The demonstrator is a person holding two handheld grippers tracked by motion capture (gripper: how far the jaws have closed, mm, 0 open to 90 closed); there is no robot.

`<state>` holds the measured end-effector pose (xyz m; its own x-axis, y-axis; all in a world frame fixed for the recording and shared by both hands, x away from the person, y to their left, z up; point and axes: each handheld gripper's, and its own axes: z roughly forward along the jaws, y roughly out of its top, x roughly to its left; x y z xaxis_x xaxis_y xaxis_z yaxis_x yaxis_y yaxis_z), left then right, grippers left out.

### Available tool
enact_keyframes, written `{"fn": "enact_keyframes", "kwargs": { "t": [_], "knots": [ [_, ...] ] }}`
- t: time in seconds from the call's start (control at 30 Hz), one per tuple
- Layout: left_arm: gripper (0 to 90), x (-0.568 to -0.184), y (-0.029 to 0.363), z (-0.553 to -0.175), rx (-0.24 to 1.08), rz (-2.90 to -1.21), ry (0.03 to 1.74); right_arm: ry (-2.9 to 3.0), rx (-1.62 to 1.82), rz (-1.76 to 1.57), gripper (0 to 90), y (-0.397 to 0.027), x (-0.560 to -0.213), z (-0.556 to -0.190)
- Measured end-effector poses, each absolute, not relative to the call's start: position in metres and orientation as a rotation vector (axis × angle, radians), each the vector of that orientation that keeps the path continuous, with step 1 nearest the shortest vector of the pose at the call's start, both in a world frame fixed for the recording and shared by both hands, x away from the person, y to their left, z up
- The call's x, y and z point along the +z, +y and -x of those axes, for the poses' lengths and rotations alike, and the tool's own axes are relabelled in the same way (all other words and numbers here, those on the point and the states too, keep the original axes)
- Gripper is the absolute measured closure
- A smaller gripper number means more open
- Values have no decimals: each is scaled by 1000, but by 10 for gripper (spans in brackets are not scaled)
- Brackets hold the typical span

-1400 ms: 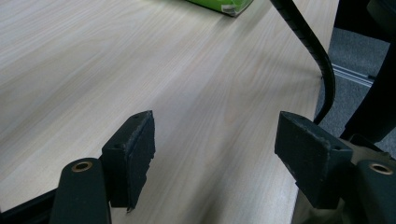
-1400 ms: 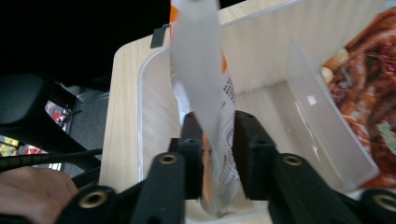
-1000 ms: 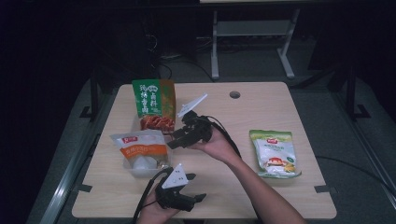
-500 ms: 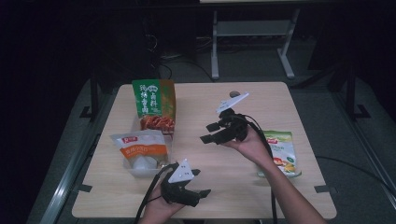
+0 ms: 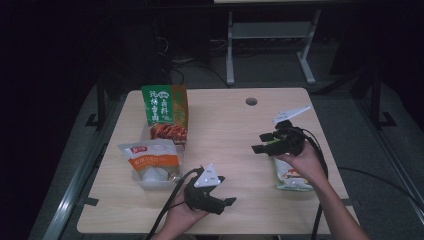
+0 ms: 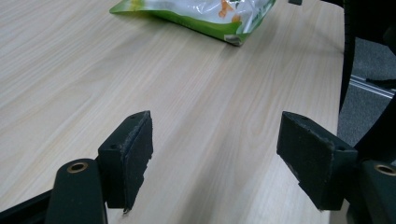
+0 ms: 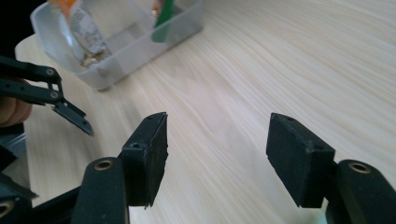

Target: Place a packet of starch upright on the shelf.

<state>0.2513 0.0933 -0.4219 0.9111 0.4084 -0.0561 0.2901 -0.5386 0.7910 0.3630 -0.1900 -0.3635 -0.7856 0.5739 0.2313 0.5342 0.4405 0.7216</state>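
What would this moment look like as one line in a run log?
left gripper: open, empty | right gripper: jaws just opening, empty, above green-white pouch | clear bin: holds orange pouch, green-red pouch

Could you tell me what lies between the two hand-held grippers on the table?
Bare tabletop lies between the left hand-held gripper and the right hand-held gripper, seen in the high view.

Table (image 5: 230, 125): matt pale wood grain; green snack pouch (image 6: 201, 14): glossy plastic film; container (image 7: 116, 56): translucent smooth plastic

High view looks down; gripper views skim the shared table (image 5: 230, 130) closely.
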Motion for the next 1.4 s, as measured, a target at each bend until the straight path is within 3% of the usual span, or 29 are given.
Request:
{"fn": "enact_keyframes", "kwargs": {
  "t": [0.57, 1.4],
  "knots": [
    [254, -424, 57, -274, 129, -2181, 494, 2509, 1129, -1299, 378, -281, -401, -356],
    [246, -427, 39, -283, 98, -2196, 486, 2416, 981, -1558, 370, -337, -448, -349]
  ]
}}
